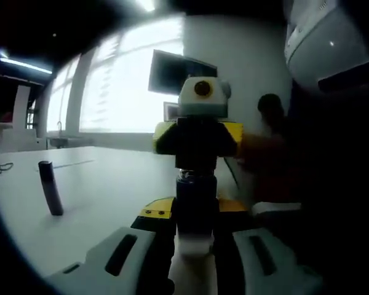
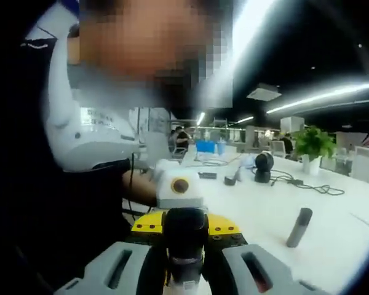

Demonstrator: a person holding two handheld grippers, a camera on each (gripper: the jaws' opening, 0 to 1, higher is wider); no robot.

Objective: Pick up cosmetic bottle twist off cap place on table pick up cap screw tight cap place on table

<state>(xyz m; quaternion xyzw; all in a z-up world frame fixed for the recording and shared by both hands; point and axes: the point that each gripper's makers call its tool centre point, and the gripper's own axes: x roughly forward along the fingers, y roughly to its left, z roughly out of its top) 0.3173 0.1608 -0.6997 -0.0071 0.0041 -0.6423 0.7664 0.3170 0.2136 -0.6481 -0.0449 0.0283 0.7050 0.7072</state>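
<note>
White bench [image 1: 104, 184] spreads across the lower left of the left gripper view, where the left tongs [image 1: 195, 246] rise from the bottom edge and clamp the pale lower body of the cosmetic bottle [image 1: 195, 243] between their grey jaws. Held above the bench, the bottle points away from the camera, and at its far end the right tongs [image 1: 197, 144], seen head-on at frame centre, close on the dark cap [image 1: 194, 178]. No brand or label on the bottle can be read from either side.

Left of centre in that view a dark slim stick [image 1: 49, 187] stands upright on the bench, well apart from the bottle. Bright windows [image 1: 111, 92] fill the background.

From the right gripper view the same grip is seen from the other end: the right tongs [image 2: 186, 258] hold the cap [image 2: 186, 236] at bottom centre, with the left tongs [image 2: 179, 190] facing just behind. The stick [image 2: 299, 227] stands at lower right. Farther back are a potted plant [image 2: 312, 144], a black round device [image 2: 263, 166] with cables, and the person's white shirt [image 2: 92, 141] at left bearing small printing too blurred to read.
</note>
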